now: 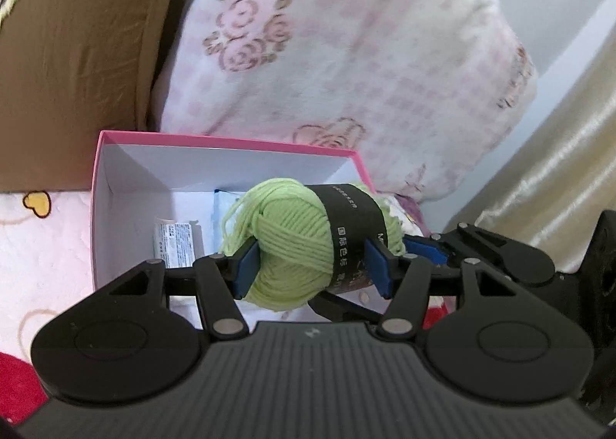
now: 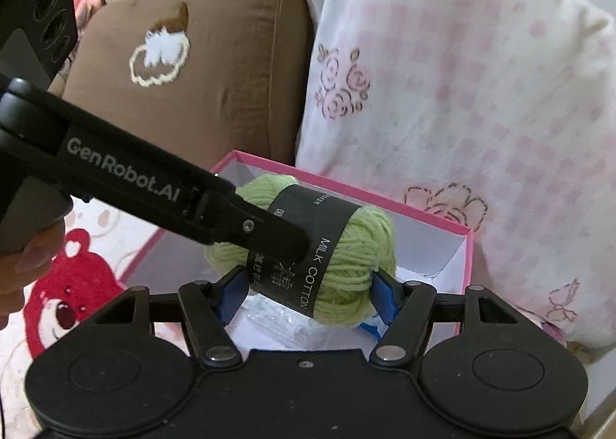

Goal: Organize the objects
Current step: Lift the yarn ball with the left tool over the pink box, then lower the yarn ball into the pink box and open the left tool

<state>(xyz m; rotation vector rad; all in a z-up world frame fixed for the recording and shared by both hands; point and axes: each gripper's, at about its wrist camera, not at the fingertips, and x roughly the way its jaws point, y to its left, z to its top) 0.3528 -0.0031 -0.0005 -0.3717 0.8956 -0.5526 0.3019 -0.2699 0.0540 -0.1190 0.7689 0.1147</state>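
A bed covered with a pink-and-white sheet [image 2: 96, 242] printed with red bears and hearts carries everything here. At its head lean a brown pillow [image 2: 215, 65] stitched with a white cloud shape and, beside it, a pink checked pillow [image 2: 462, 92] with rose outlines. A cream satin curtain [image 1: 558, 169] hangs off to the right of the left tool.

Ahead of both tools sits an open pink box [image 1: 115, 177] with white inner walls. On its floor lie a small white printed packet [image 1: 179, 242] and a pale blue item [image 1: 221, 208], partly hidden. In the right wrist view a crinkled clear wrapper [image 2: 277, 317] shows just under the right tool's fingers.

A ball of light green yarn [image 1: 285, 246] with a black paper band hangs above the box opening, held between the two tools. The left tool [image 1: 312, 265] has its blue pads pressed against the ball, one on the bare yarn and one on the band, jaws about half apart. The right tool [image 2: 308, 296] grips the same ball [image 2: 346, 269] from the other side, its blue pads touching the band and the yarn end, jaws likewise partly apart. In the right wrist view the left tool's black finger crosses in front of the ball from the left, and the person's hand [image 2: 23, 262] wraps its handle.
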